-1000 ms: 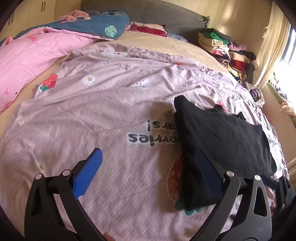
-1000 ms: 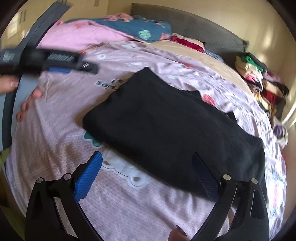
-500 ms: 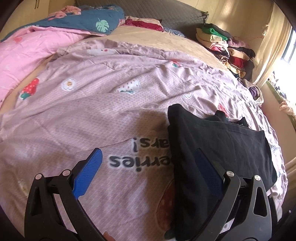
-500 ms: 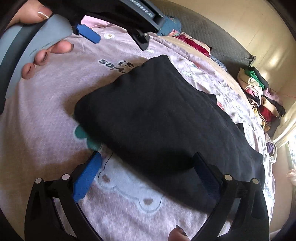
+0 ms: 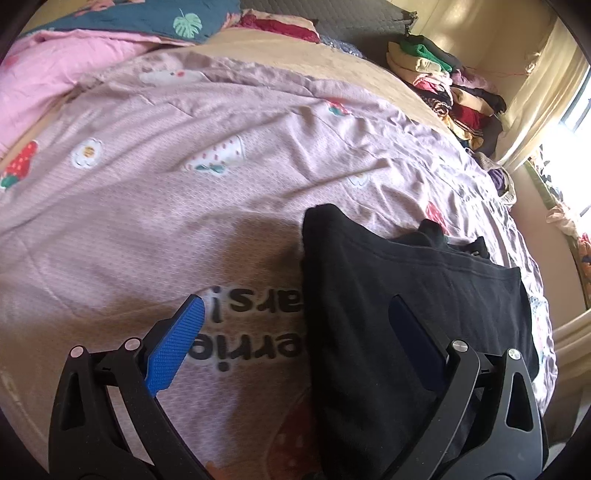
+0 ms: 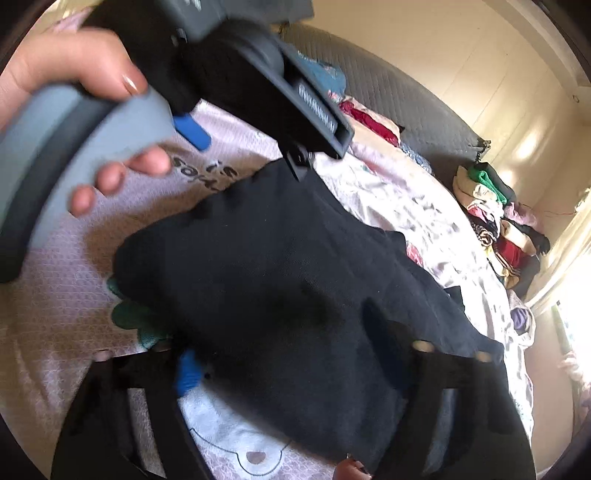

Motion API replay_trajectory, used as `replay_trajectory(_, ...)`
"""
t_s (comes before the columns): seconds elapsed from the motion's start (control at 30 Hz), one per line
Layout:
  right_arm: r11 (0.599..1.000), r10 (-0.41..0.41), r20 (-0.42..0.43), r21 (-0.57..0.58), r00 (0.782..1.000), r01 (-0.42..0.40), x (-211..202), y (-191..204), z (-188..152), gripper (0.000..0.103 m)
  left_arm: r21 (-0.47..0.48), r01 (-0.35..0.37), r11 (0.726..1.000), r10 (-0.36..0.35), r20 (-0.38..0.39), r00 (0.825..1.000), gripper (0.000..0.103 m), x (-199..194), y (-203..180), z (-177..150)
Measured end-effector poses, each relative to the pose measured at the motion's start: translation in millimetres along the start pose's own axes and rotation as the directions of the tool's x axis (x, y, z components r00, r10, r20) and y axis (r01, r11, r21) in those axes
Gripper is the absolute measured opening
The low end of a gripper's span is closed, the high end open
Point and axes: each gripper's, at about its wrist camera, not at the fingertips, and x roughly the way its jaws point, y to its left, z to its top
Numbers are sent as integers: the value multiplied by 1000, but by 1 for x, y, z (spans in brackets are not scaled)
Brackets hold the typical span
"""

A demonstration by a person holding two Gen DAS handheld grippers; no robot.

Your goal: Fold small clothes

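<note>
Closest to me in the left wrist view, my left claw (image 5: 299, 339) has its two blue-padded fingers spread wide apart, gripping nothing. The left finger hangs over the lilac bedspread (image 5: 155, 206), above upside-down black lettering printed on it. The right finger is over the black garment (image 5: 406, 291), though I cannot tell whether it touches the cloth.

In the right wrist view, my right claw (image 6: 291, 362) is blurred. Its fingers also stand apart, one at each side of the near edge of the black garment (image 6: 280, 288); I cannot tell whether they press on the fabric. The garment lies folded into a rough rectangle, flat on the bedspread (image 6: 62, 306), just above a printed white bear face.

A little farther off in that same view, my left hand (image 6: 74, 74) wraps the grey handle of the left claw's body, which fills the upper left and hangs over the garment's far corner.

Beyond the garment, the bedspread runs on with strawberry, flower and cup prints. Farther left lies a pink quilt (image 5: 44, 77), and behind it a dark teal blanket (image 5: 155, 18) with a leaf pattern. At the far right, by the wall and a pale curtain (image 5: 546, 92), stands a stack of folded clothes (image 5: 443, 85) in mixed colours.
</note>
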Motion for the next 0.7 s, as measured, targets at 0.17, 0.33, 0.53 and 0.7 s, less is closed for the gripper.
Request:
replay_trajectory(0.17, 999, 29, 52, 33, 998, -31, -18, -11, -1, 12, -17, 37, 999, -37, -36, 999, 93, 10, -9, 0)
replay_trajectory(0.33, 994, 18, 93, 109, 996, -28, -36, -32, -4, 10, -47, 99, 994, -101, -54, 993, 93, 15, -24, 0)
replay_trajectory(0.53, 974, -4, 122, 227, 993, -24, -55, -61, -17, 9, -32, 174, 984, -175, -33, 984, 50, 8, -62, 4)
replay_trajectory(0.7, 950, -38, 117, 313, 992, -1, -64, -87, -34, 8, 80, 183, 980, -185, 20, 983, 22, -11, -110, 6)
